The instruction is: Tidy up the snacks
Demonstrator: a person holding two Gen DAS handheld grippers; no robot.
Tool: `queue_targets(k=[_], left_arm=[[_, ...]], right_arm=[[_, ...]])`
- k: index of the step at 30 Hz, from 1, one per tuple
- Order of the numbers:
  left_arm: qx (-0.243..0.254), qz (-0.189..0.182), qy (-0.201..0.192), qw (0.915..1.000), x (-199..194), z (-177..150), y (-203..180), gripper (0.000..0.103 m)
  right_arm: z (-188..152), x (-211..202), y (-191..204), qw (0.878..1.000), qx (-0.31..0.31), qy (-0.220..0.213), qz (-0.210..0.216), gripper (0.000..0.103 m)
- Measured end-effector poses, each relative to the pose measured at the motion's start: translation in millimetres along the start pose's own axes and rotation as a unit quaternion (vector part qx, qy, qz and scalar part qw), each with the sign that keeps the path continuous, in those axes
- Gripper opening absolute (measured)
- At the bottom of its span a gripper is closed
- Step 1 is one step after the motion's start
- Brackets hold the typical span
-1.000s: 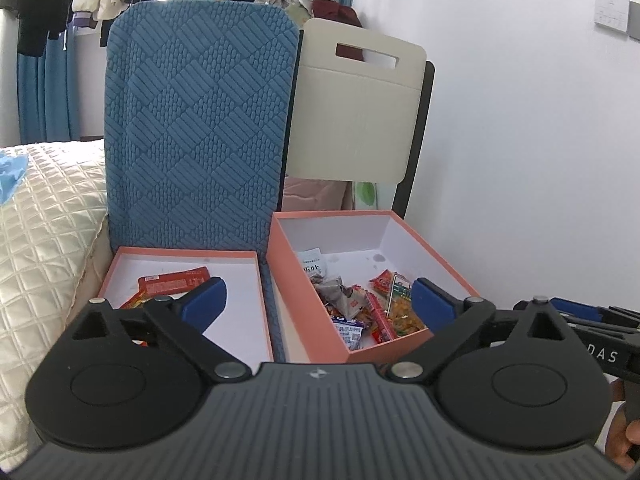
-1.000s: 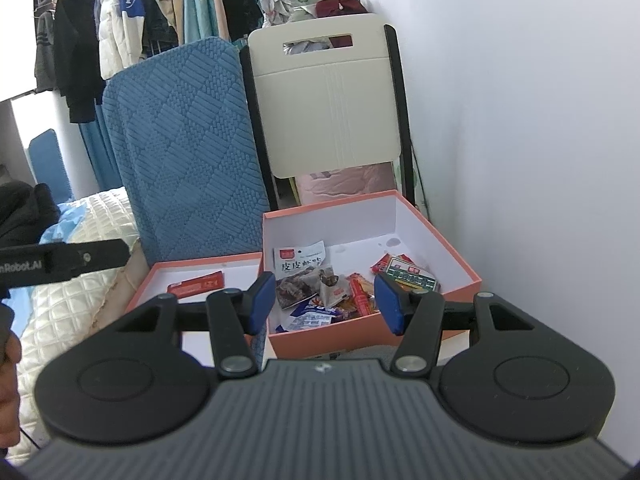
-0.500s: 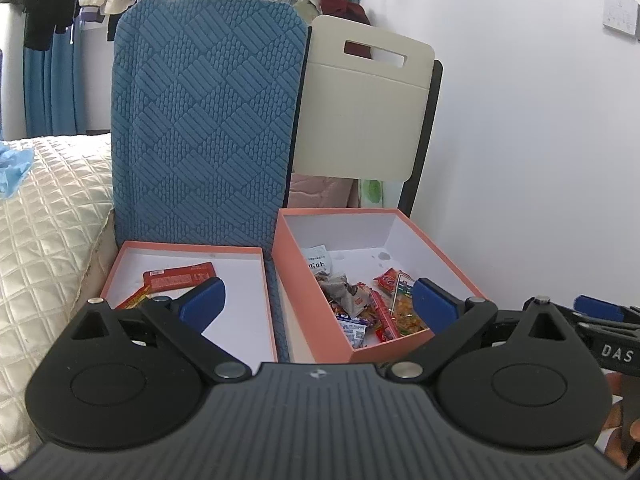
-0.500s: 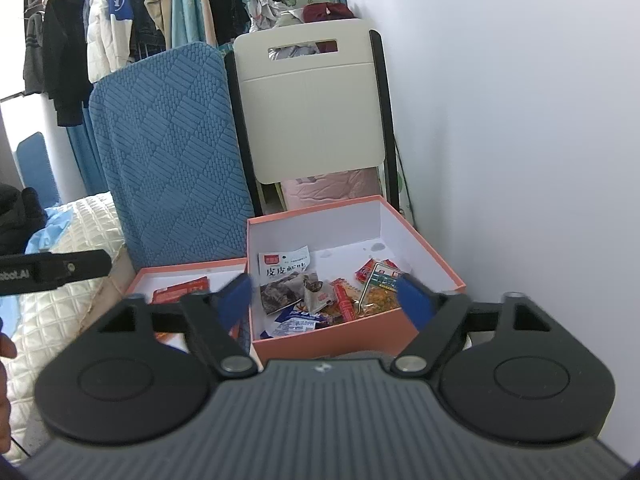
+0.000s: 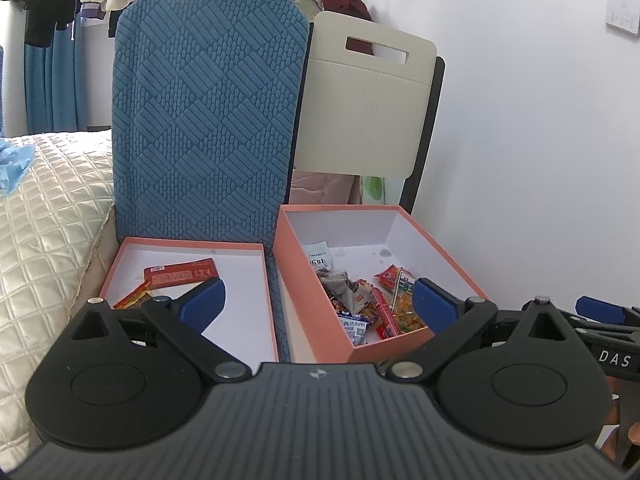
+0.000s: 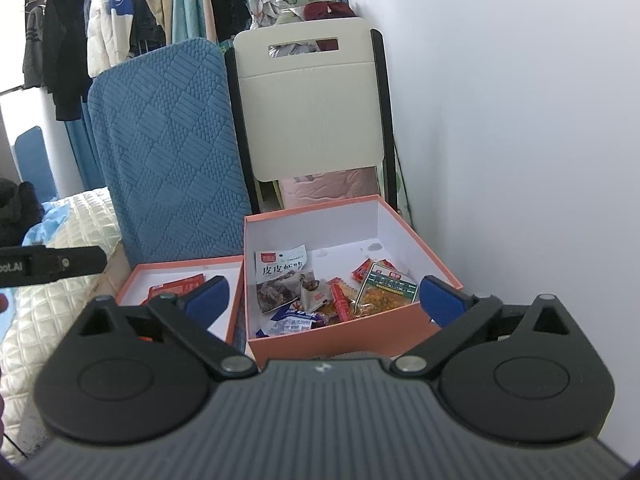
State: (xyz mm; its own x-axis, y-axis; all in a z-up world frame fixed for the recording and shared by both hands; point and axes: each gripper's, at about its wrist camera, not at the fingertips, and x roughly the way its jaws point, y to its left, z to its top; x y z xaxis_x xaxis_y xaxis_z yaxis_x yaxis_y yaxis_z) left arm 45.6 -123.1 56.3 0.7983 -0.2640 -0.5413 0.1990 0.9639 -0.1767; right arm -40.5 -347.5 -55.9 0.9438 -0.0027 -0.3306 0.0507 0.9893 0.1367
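A deep orange box (image 5: 360, 224) holds a heap of snack packets (image 5: 360, 296). To its left lies a shallow orange lid (image 5: 240, 264) with a red packet (image 5: 180, 274) in it. My left gripper (image 5: 319, 300) hovers in front of both, open, with nothing between its blue pads. In the right wrist view the deep box (image 6: 332, 336) sits straight ahead, with a grey packet (image 6: 280, 280) and a green-and-yellow packet (image 6: 384, 290) on top. My right gripper (image 6: 325, 301) is near the box's front wall; its jaws are opening wide and nothing is between them.
A blue quilted cushion (image 5: 208, 120) stands upright behind the lid. A cream folding chair (image 5: 368, 108) stands behind the deep box. The white wall (image 5: 540, 160) closes the right side and a cream quilted bed (image 5: 48, 220) the left. Clothes hang at the back.
The right gripper's jaws have spread from about half open to fully wide. The left gripper stays open and in place.
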Motion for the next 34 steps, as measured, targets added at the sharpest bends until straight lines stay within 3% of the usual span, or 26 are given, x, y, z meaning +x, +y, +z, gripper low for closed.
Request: queue_targets(k=[34], left_arm=[[0.008, -0.005, 0.009, 0.9999, -2.6, -0.4, -0.7, 0.101]], right_arm=[[0.2, 1.7, 2.1, 1.0, -0.007, 0.003, 0.003, 0.103]])
